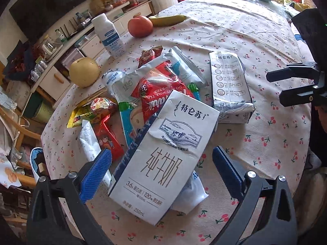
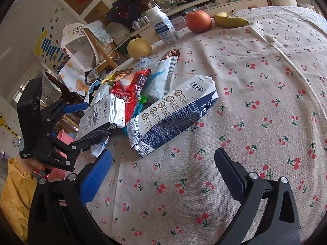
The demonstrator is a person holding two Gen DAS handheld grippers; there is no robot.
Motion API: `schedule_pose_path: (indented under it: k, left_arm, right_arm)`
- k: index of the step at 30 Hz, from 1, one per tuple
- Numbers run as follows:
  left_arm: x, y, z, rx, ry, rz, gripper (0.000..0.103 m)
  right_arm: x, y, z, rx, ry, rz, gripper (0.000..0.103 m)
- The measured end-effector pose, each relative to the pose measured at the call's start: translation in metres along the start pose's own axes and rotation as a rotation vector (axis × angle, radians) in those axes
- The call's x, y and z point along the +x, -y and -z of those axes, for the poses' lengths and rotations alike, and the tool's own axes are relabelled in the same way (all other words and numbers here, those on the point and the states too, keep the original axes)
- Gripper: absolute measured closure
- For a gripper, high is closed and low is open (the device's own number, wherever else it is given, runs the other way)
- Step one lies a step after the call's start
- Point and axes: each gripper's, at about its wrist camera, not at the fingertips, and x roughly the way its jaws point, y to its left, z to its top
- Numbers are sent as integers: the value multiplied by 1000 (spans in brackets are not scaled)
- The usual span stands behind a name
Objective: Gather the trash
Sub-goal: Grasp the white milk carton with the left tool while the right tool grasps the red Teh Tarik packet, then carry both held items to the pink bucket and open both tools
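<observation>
The blue fingers [image 1: 96,175] of the left gripper [image 1: 161,173] are spread wide apart, one on each side of a white milk carton [image 1: 163,157], and they do not seem to touch it. I think they are open like that so they can close on the carton and lift it. The milk carton lies flat on top of a heap of trash near the table's left edge, so it is the easy one to take first. Under it are a red milk tea packet [image 1: 157,94], a white wrapper [image 1: 190,194] and shiny snack wrappers [image 1: 96,110]. A second milk carton [image 1: 231,87], crushed, lies just beside the heap, more toward the middle of the table [image 1: 265,143]. Farther back, near the far left edge, are a pear [image 1: 84,74], a white bottle [image 1: 108,34], an apple [image 1: 140,27] and a banana [image 1: 167,19]. These look like food to keep, not trash. From the right wrist view, the right gripper [image 2: 163,167] is open wide too, and it holds nothing. It hangs over bare cherry cloth, well apart from the heap, maybe waiting for its turn. The crushed carton [image 2: 171,118] lies ahead of it. This view shows the left gripper [image 2: 81,122] from the side, with one finger on each side of the white milk carton [image 2: 102,116]. A pink bin [image 2: 61,140] shows below the table's left edge. That may be where the trash goes.
</observation>
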Motion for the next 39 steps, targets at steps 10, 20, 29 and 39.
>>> schedule_pose_path:
  k: [10, 20, 29, 39]
  left_arm:
    - [10, 8, 6, -57, 1, -22, 29]
    - [-13, 10, 29, -410, 114, -107, 38]
    - [-41, -21, 72, -707, 253, -159, 38]
    - [-53, -51, 103, -831, 320, -212, 38]
  right_arm:
    - [-3, -8, -4, -63, 26, 16, 4]
    - [0, -21, -2, -121, 28, 41, 4]
    - [6, -47, -13, -189, 78, 87, 5]
    - [62, -96, -55, -149, 76, 117, 17]
